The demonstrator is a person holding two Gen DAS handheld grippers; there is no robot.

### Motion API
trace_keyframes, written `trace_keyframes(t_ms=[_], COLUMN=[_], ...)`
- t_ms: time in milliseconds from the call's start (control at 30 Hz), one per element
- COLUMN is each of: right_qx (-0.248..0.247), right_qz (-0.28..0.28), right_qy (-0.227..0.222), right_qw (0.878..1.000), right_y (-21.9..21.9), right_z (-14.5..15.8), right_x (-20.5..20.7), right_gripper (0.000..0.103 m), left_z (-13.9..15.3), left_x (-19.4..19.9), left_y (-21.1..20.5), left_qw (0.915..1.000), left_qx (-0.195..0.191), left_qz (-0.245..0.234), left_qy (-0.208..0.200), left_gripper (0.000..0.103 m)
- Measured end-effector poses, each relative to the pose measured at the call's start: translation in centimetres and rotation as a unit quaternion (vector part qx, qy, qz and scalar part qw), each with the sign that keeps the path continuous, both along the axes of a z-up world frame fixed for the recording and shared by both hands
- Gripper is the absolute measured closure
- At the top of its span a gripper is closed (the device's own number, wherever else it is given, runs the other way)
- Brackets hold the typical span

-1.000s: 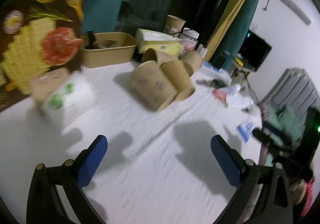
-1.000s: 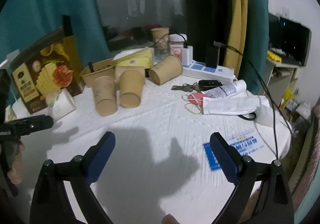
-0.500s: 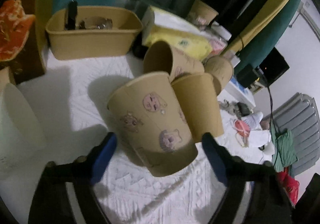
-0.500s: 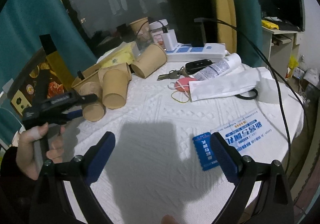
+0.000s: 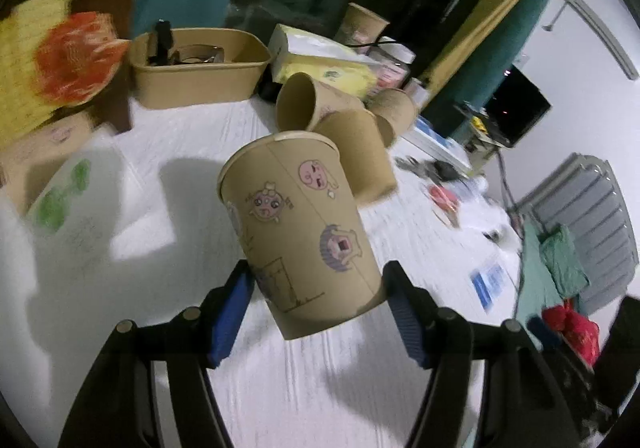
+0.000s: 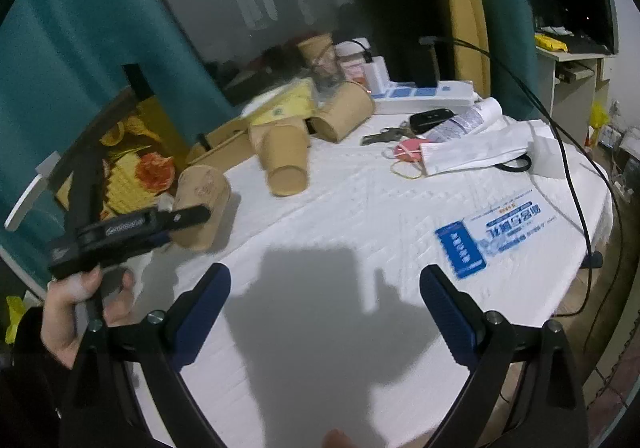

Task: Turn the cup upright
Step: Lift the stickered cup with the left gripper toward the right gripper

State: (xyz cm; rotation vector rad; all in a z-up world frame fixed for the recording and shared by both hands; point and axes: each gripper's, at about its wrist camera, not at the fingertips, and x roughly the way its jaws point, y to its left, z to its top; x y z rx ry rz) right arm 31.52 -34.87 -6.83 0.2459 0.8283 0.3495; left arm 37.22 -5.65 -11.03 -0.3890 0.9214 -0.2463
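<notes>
Left wrist view: left claw (image 5: 316, 288) pinches tan cartoon-printed cup (image 5: 300, 232), tilted; right claw (image 6: 324, 312) spread.

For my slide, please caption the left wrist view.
Left tongs clamp an upside-down cartoon paper cup above the white table.

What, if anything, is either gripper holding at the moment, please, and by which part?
The left gripper holds the brown cartoon-printed paper cup by its side wall near the wider rim end. The right gripper holds nothing.
</notes>
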Motion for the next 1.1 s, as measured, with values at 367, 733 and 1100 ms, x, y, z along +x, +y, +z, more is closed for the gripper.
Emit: trace_keyframes(t_ms=[367, 733, 1100], right_qx=[0.016, 0.007, -0.013], right_qz=[0.048, 0.078, 0.082], right_qy=[0.009, 0.029, 0.039], right_qw=[0.999, 0.996, 0.996], right_y=[4.8, 8.2, 8.7], right_z=[-0.5, -1.9, -2.7], right_x=[-9.5, -12.7, -12.5], right_gripper=[0.008, 0.009, 0.009], left_z=[1.3, -3.5, -4.9], left_x=[-16.9, -24.4, -24.3], left_y=[2.2, 3.6, 3.1], left_qw=[0.9992, 0.9925, 0.9938], left_qx=[-0.037, -0.1, -0.082], left_qz=[-0.013, 0.055, 0.054], left_qy=[-0.004, 0.043, 0.053], left_gripper=[0.036, 0.036, 0.036])
